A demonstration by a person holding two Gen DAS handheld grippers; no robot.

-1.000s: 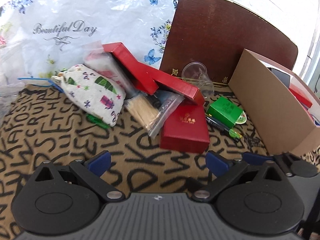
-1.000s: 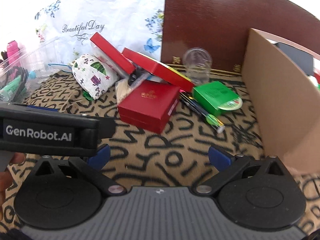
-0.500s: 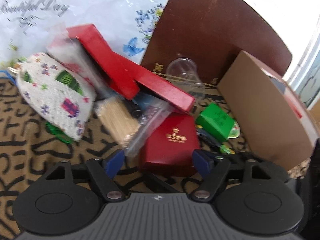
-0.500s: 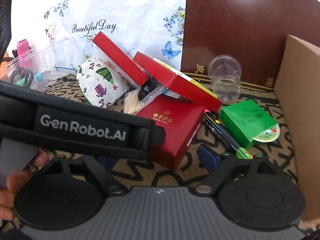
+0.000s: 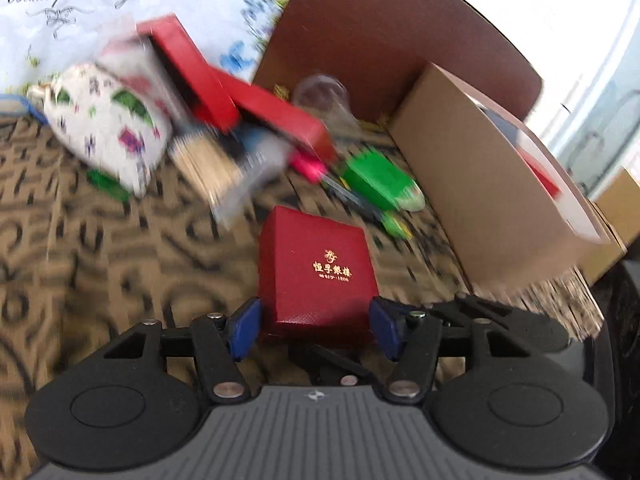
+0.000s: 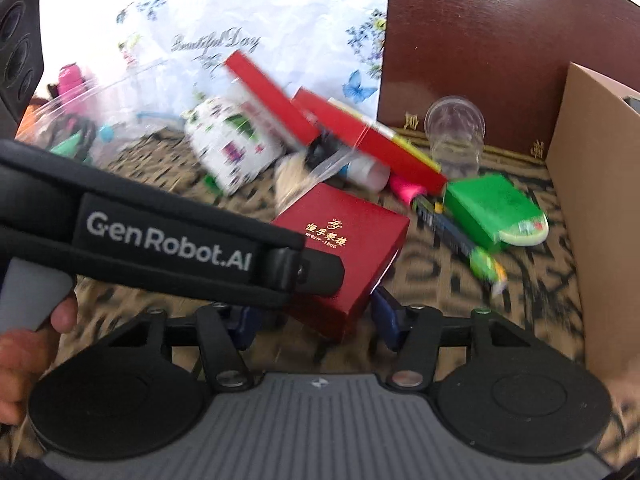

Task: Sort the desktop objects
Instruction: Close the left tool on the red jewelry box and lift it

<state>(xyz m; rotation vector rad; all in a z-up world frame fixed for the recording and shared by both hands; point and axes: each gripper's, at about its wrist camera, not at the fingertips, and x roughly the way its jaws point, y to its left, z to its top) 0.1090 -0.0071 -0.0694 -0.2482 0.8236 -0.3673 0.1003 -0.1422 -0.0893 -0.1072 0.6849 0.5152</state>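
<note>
One brown cardboard box (image 5: 492,200) stood at the right, the largest thing on the letter-patterned cloth (image 5: 100,248), with one dark brown board (image 6: 500,40) upright behind the clutter. Two long red boxes (image 6: 360,136) leaned across each other in the middle of the pile, and one white printed pouch (image 5: 108,132) lay to their left. One square dark-red gift box (image 5: 316,268) with gold lettering sat apart from the heap — the left gripper (image 5: 314,326) had its two blue pads pressed against the box's near sides, clamped on it. The right gripper (image 6: 316,322) held its fingers spread, nothing between them; the gift box's corner lay just ahead of it. One green packet (image 6: 492,208) lay near the cardboard box, one clear plastic cup (image 6: 456,132) stood by the board, and one pink marker (image 6: 404,190) — smallest — poked out beneath the red boxes.
</note>
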